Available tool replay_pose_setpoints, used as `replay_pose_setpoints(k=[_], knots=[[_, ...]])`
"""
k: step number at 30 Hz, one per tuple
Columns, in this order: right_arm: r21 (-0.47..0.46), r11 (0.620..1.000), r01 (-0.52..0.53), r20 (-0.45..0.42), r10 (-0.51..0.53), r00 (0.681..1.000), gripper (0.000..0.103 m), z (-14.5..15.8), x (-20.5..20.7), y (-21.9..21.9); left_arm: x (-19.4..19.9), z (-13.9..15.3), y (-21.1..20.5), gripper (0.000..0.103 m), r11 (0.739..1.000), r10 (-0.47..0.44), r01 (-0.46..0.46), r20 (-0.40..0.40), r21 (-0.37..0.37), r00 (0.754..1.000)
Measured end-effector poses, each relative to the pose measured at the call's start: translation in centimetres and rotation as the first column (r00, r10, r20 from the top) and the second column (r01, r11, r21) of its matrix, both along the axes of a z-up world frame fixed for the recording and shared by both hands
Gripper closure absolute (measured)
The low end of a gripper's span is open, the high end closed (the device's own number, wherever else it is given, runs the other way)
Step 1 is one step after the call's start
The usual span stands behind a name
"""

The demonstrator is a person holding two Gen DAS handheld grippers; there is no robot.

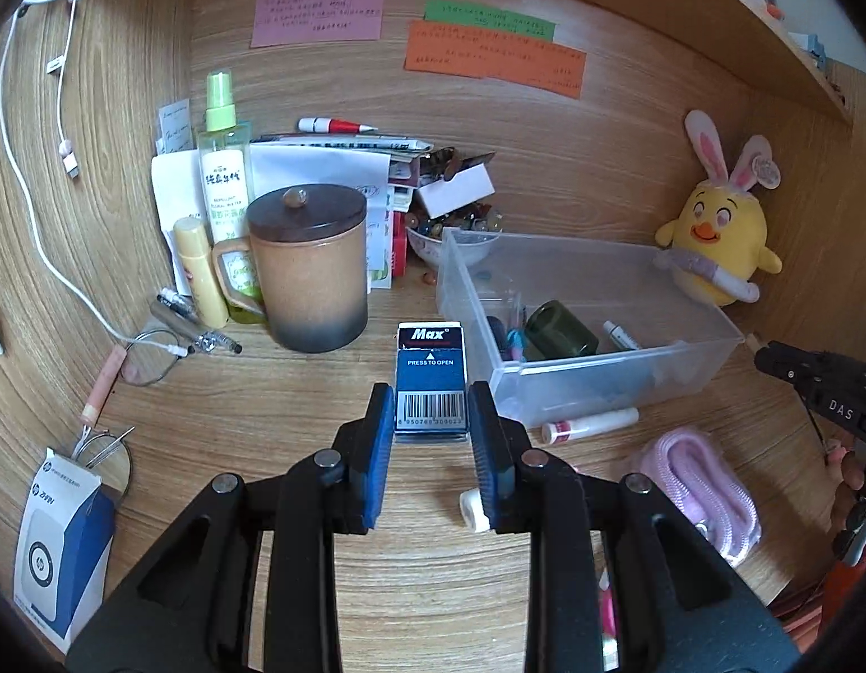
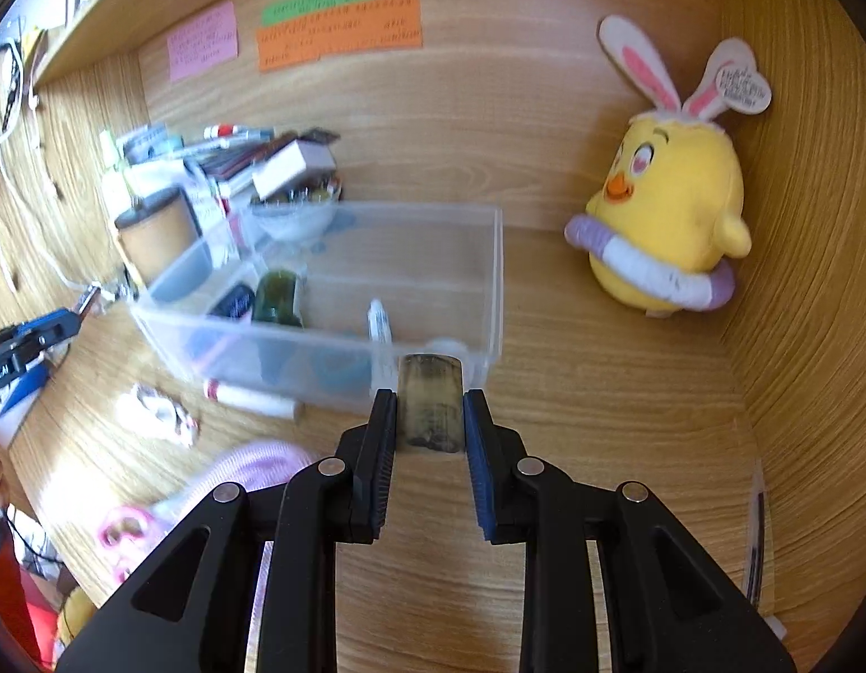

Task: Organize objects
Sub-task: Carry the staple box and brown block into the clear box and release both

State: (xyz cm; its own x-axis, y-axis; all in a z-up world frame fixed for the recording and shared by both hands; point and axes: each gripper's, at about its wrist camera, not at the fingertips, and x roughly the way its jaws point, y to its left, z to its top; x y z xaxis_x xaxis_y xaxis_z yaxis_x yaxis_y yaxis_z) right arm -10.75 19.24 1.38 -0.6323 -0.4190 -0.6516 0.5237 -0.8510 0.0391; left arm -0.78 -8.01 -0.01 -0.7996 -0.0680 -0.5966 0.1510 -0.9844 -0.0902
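A blue Max staple box (image 1: 431, 376) is clamped between the pads of the left hand-held gripper (image 1: 431, 420), just left of the near left corner of the clear plastic bin (image 1: 612, 387) on the desk (image 1: 264, 392). A cloudy cylindrical container (image 2: 431, 401) is gripped by the right hand-held gripper (image 2: 431, 420) at the bin's near wall, close to its right corner. A dark green jar (image 1: 561, 331) and a small white tube (image 1: 620, 335) are seen inside the bin. A white lip balm tube (image 1: 589, 425) lies just in front of it, and a yellow plush chick (image 1: 713, 235) is propped at the far right.
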Motion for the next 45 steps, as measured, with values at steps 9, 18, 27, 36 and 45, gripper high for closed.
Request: replay_pose_setpoints(k=[9,18,27,36,45], knots=[[-0.054,0.999,0.008,-0.053,-0.011,0.999,0.081,2.5,-1.3,-1.5,-2.7,1.4,1.9,0.076,0.998,-0.068,0.068,-0.020,-0.007,0.997],[-0.061,0.998,0.000,-0.036,-0.002,0.999,0.081,2.6,-3.4,-3.7,-6.2,1.5,2.7,0.076,0.992,-0.122,0.122,0.012,0.022,0.992],[0.003,1.000,-0.010,0.038,0.010,0.999,0.081,-0.2,-5.7,-5.9,-9.3,-0.4,4.0,0.076,0.982,-0.188,0.186,0.097,0.031,0.977],[0.007,1.000,-0.029,0.141,0.028,0.990,0.081,-2.7,-7.9,-6.7,-10.9,-2.0,4.9,0.076,0.976,-0.218,0.217,0.150,0.025,0.964],[0.044,0.998,-0.046,0.118,0.040,0.992,0.081,-2.3,-7.3,-7.2,-10.8,-2.1,5.2,0.075,0.979,-0.204,0.204,0.154,0.017,0.967]])
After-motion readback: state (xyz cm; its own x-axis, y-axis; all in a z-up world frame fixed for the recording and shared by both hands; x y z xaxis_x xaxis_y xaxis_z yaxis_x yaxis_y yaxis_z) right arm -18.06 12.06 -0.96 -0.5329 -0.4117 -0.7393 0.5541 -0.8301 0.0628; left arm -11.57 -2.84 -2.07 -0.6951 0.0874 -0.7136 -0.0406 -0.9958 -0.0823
